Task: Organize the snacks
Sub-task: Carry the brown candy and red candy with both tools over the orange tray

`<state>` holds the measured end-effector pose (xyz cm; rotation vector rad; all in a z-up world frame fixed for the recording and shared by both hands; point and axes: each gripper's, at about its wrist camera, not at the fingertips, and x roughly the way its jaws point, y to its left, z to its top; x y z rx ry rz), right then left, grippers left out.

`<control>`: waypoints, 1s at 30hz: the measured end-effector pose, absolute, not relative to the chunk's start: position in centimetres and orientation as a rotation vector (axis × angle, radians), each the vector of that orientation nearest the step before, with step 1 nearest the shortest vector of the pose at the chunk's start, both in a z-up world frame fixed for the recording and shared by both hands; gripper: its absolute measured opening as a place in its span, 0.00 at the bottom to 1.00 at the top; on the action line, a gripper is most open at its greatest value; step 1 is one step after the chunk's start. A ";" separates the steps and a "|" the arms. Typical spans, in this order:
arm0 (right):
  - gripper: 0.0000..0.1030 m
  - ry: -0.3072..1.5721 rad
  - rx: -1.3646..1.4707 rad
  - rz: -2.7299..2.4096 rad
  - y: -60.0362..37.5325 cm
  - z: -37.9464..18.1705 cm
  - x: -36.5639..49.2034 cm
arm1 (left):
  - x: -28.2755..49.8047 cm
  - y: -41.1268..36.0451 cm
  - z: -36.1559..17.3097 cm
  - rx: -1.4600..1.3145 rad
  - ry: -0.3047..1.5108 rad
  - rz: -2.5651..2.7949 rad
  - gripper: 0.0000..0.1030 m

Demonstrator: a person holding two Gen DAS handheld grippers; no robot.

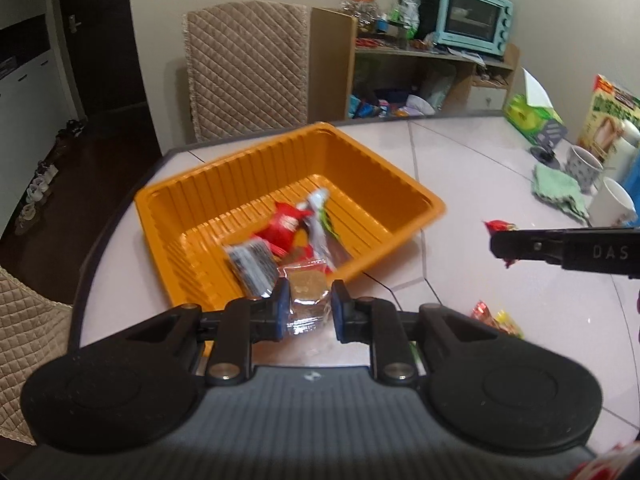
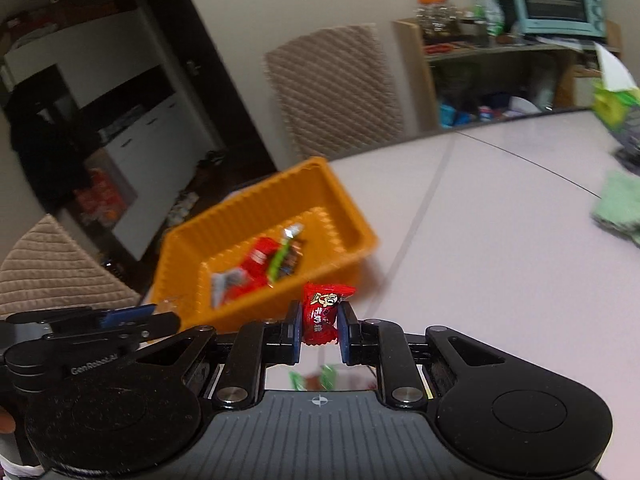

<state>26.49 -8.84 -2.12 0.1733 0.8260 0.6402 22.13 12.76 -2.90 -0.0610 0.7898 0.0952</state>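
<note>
An orange ribbed tray (image 1: 360, 168) (image 2: 344, 200) stands on the pale table and holds several wrapped snacks (image 1: 286, 226) (image 2: 260, 260). My left gripper (image 1: 307, 306) is shut on a clear packet with a brown biscuit (image 1: 306, 286), held just above the tray's near rim. My right gripper (image 2: 319, 320) is shut on a small red candy (image 2: 322, 312), near the tray's near right corner. In the left wrist view the right gripper (image 1: 502, 242) comes in from the right with the red candy (image 1: 498, 225). The left gripper (image 2: 160, 312) shows at the left of the right wrist view.
Loose wrapped candies (image 1: 496, 318) (image 2: 316, 378) lie on the table near me. A green cloth (image 1: 560, 192), two mugs (image 1: 584, 168), a tissue box (image 1: 530, 114) and a printed box (image 1: 612, 120) stand at the right. Quilted chairs (image 1: 248, 68) flank the table; a shelf with a blue oven (image 1: 474, 18) stands behind.
</note>
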 end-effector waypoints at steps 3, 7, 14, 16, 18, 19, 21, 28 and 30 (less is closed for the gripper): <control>0.18 0.810 0.150 0.678 -6.6 -2.1 28.1 | 23.2 14.2 -2.8 -0.078 0.785 0.121 0.19; 0.18 0.797 0.104 0.700 -4.2 -2.7 30.2 | 24.6 15.8 -3.1 -0.081 0.786 0.167 0.19; 0.18 0.816 0.039 0.703 -1.4 -4.9 33.8 | 26.2 18.6 -4.5 -0.112 0.811 0.218 0.19; 0.18 0.826 0.023 0.700 -0.9 -5.5 34.6 | 26.6 19.2 -4.9 -0.118 0.821 0.227 0.19; 0.18 0.835 0.005 0.694 -0.4 -6.1 35.2 | 26.8 19.5 -5.2 -0.117 0.829 0.234 0.19; 0.18 0.838 -0.001 0.692 -0.3 -6.3 35.6 | 27.0 19.7 -5.4 -0.117 0.833 0.237 0.19; 0.18 0.848 -0.015 0.685 -0.2 -6.9 35.9 | 27.3 19.9 -5.6 -0.120 0.837 0.239 0.19; 0.18 0.872 -0.034 0.678 0.4 -8.0 37.0 | 28.0 20.4 -6.3 -0.140 0.850 0.244 0.19; 0.18 0.868 -0.033 0.672 0.5 -7.9 37.1 | 28.2 20.5 -6.4 -0.143 0.852 0.245 0.19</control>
